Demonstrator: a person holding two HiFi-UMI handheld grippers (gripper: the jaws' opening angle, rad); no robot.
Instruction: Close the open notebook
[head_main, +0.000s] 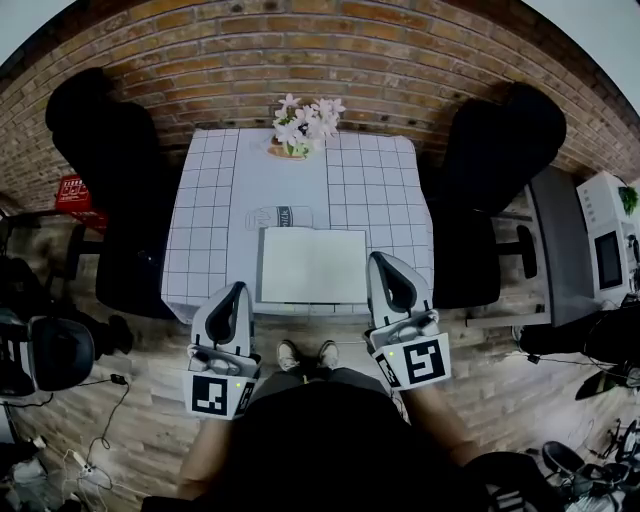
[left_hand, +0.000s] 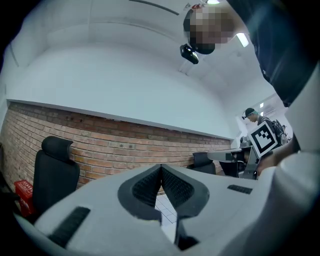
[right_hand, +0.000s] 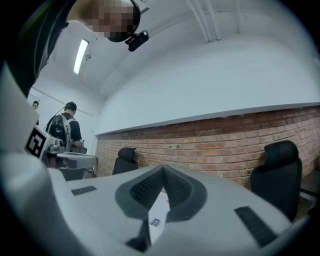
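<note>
The open notebook (head_main: 312, 265) lies flat with blank white pages near the front edge of the table (head_main: 200, 250), which has a white grid cloth. My left gripper (head_main: 241, 289) hovers at the table's front edge, just left of the notebook, jaws shut and empty. My right gripper (head_main: 384, 260) is beside the notebook's right edge, also shut with nothing in it. In the left gripper view the left gripper (left_hand: 161, 168) has its pads pressed together, with the grid cloth below. The right gripper (right_hand: 163, 170) looks the same in the right gripper view.
A pot of pale flowers (head_main: 306, 126) stands at the table's far edge. A small pale item with dark print (head_main: 280, 217) lies just beyond the notebook. Black chairs flank the table at left (head_main: 110, 190) and right (head_main: 495, 170). A brick wall (head_main: 330, 60) runs behind.
</note>
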